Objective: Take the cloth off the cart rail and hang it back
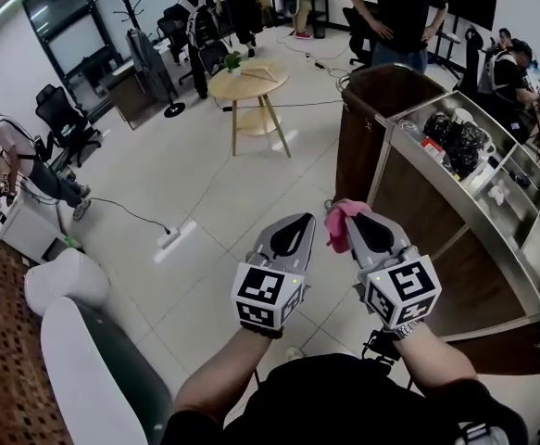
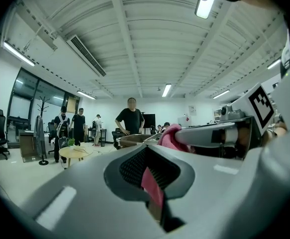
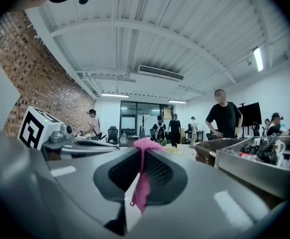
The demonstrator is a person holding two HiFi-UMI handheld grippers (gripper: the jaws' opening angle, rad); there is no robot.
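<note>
The pink cloth (image 1: 339, 222) hangs in the air just left of the steel cart (image 1: 492, 276), off its rail (image 1: 379, 160). My right gripper (image 1: 355, 213) is shut on it. In the right gripper view the cloth (image 3: 143, 188) bunches at the tips of the right gripper (image 3: 144, 146) and trails down between the jaws. My left gripper (image 1: 303, 219) is level with it, a short way to its left, with its jaws together. In the left gripper view a thin pink strip shows in the slit of the left gripper (image 2: 148, 153); I cannot tell what it is. The cloth (image 2: 168, 137) shows there too.
A brown bin (image 1: 381, 109) stands at the cart's far end, and its shelves hold black bags (image 1: 459, 142). A round wooden table (image 1: 248, 82) is ahead, a power strip (image 1: 169, 237) lies on the floor, and a white and green chair (image 1: 84, 341) is near left. Several people stand further off.
</note>
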